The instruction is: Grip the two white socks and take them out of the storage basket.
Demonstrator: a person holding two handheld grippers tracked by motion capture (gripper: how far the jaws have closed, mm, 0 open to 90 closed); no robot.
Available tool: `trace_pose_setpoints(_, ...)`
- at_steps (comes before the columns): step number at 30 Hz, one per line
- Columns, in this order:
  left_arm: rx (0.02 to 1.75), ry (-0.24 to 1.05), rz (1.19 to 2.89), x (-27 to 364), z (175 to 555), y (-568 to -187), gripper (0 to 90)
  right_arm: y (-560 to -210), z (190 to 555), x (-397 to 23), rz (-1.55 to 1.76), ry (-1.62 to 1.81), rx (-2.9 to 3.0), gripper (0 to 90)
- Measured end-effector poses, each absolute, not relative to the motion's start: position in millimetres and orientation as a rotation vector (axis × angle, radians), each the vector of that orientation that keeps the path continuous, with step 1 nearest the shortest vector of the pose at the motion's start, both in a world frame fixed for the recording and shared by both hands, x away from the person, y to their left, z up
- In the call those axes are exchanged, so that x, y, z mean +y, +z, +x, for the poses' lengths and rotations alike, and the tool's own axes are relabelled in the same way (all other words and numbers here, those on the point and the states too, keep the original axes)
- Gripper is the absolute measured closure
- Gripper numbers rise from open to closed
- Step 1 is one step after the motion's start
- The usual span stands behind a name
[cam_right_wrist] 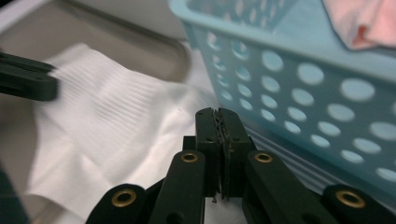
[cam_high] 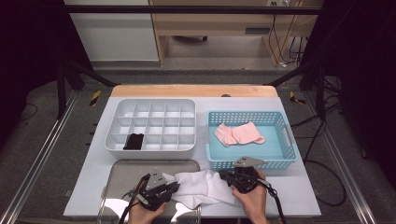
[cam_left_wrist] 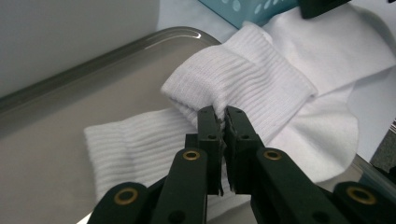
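Two hand-held grippers are working a soft white ribbed cotton sock (cam_high: 203,188) at the bottom centre of the high view.

Nearest, the left gripper (cam_high: 173,187) is pinching the sock's folded ribbed cuff (cam_left_wrist: 243,84), jaws clamped on the cloth. The right gripper (cam_high: 224,177) is sitting with jaws pressed together, empty, beside the sock's other end. The sock is lying half on the shallow steel tray (cam_high: 126,172), half on the white table. It is probably light, limp and stretchy, so the thick cuff is giving the surest hold. Beyond, the pale blue perforated plastic basket (cam_high: 289,140) with pink socks (cam_high: 238,134) is crowding the right side, its wall close. The white compartmented organiser (cam_high: 152,123) is waiting upper left, mostly vacant.
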State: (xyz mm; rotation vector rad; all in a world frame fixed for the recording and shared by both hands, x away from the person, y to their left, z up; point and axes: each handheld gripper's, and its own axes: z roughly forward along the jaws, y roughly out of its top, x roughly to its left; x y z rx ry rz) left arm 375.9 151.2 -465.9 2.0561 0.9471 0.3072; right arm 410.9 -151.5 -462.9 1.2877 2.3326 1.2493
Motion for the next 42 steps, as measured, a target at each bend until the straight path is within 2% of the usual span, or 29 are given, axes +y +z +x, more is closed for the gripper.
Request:
trace_pose_setpoints(8,0.976,0.408,2.048,158,381,-465,84.9,-448,398,-140,1.148,1.459,2.343,88.4)
trace_pose_setpoints(21,0.995,0.435,2.065,159,384,-470,83.8,-477,379,-118,1.036,1.393,2.682,88.2)
trace_pose_setpoints(27,1.013,0.413,2.041,162,385,-470,76.9,-484,379,-115,1.062,1.332,2.721,87.1)
trace_pose_setpoints(33,1.019,0.339,1.935,169,382,-451,70.4,-484,379,-114,1.062,1.326,2.721,86.5)
trace_pose_setpoints(42,0.968,0.286,1.945,139,383,-436,62.1,-485,378,-114,1.065,1.337,2.690,85.2)
